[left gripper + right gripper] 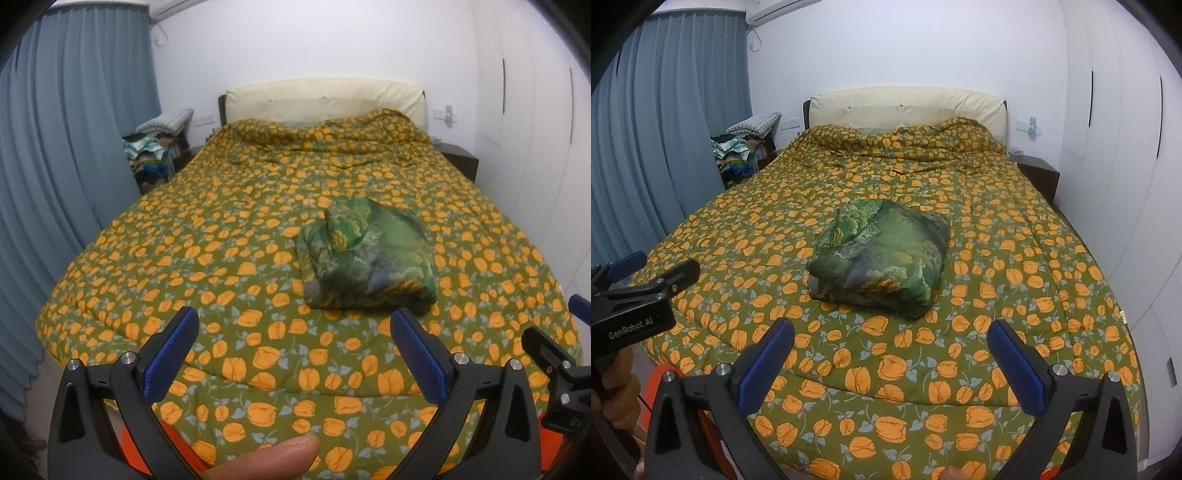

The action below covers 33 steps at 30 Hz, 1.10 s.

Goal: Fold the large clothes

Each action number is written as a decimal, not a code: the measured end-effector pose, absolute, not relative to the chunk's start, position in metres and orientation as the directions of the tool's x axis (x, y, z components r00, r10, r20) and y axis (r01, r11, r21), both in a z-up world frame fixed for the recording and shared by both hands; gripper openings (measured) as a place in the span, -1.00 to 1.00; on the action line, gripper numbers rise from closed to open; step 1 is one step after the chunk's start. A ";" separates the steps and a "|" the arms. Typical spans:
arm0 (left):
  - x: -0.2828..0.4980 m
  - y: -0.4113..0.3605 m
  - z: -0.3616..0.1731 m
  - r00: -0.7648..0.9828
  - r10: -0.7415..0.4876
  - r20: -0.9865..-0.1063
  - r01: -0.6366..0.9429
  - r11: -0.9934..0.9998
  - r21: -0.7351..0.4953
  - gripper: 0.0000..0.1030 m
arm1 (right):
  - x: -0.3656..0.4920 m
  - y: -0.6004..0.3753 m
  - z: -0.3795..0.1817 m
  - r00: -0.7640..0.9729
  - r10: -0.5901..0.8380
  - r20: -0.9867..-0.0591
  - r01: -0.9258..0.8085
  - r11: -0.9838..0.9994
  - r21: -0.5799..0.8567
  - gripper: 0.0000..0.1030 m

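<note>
Indoors, floral quilt (221,240) covering bed, folded green garment (882,258) atop, blue curtain (74,147), both jaws wide.

Even, soft indoor light; fisheye-bent edges, dark corner vignetting.

Ahead of the left gripper (294,328), the folded green garment (365,254) is smeared along its near edge, so its layers cannot be counted. A thumb (266,458) is cut off by the bottom edge. To its right only part of the right gripper (554,365) shows. The far-left clothes pile (737,157) is too small to sort.
</note>
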<state>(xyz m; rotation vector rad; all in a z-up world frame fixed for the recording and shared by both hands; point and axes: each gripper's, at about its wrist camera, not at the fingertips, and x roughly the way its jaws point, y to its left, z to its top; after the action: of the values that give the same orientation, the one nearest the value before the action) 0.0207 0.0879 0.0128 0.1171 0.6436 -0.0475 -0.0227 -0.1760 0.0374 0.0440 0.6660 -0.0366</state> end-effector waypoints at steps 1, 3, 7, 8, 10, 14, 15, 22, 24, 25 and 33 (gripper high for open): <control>0.022 0.088 0.012 0.796 -0.008 -0.605 0.082 0.992 0.095 1.00 | -0.021 -0.176 0.036 0.782 -0.020 -0.624 0.048 0.998 0.028 1.00; 0.024 0.087 0.009 0.789 -0.007 -0.614 0.086 0.991 0.099 1.00 | -0.018 -0.175 0.034 0.777 -0.024 -0.629 0.049 0.999 0.022 1.00; 0.027 0.087 0.006 0.784 0.002 -0.621 0.086 0.990 0.112 1.00 | -0.013 -0.171 0.032 0.768 -0.024 -0.640 0.047 0.999 0.020 1.00; 0.027 0.087 0.005 0.782 0.004 -0.623 0.086 0.990 0.113 1.00 | -0.012 -0.170 0.032 0.767 -0.021 -0.641 0.044 0.999 0.019 1.00; 0.029 0.088 0.005 0.781 0.006 -0.624 0.083 0.990 0.113 1.00 | -0.010 -0.168 0.031 0.765 -0.018 -0.643 0.037 0.999 0.016 1.00; 0.030 0.091 0.004 0.783 0.014 -0.621 0.072 0.991 0.114 1.00 | -0.007 -0.162 0.032 0.768 -0.023 -0.640 0.025 1.000 -0.007 1.00; 0.031 0.092 0.004 0.785 0.016 -0.620 0.070 0.991 0.115 1.00 | -0.007 -0.161 0.032 0.769 -0.026 -0.639 0.024 1.000 -0.012 1.00; 0.031 0.091 0.004 0.784 0.016 -0.620 0.071 0.991 0.115 1.00 | -0.004 -0.160 0.030 0.762 -0.036 -0.646 0.030 0.999 -0.020 1.00; 0.031 0.091 0.004 0.784 0.016 -0.621 0.071 0.991 0.115 1.00 | -0.003 -0.160 0.029 0.760 -0.040 -0.649 0.034 0.999 -0.022 1.00; 0.031 0.091 0.004 0.784 0.017 -0.620 0.070 0.991 0.115 1.00 | -0.003 -0.161 0.029 0.759 -0.041 -0.650 0.036 0.999 -0.021 1.00; 0.032 0.089 0.004 0.776 -0.001 -0.630 0.089 0.990 0.107 1.00 | -0.002 -0.160 0.032 0.760 -0.054 -0.648 0.050 0.998 -0.025 1.00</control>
<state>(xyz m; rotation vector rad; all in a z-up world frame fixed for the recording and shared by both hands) 0.0323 0.0891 0.0041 0.1333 0.6808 -0.0488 -0.0016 -0.1598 0.0318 -0.0064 0.7051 -0.0564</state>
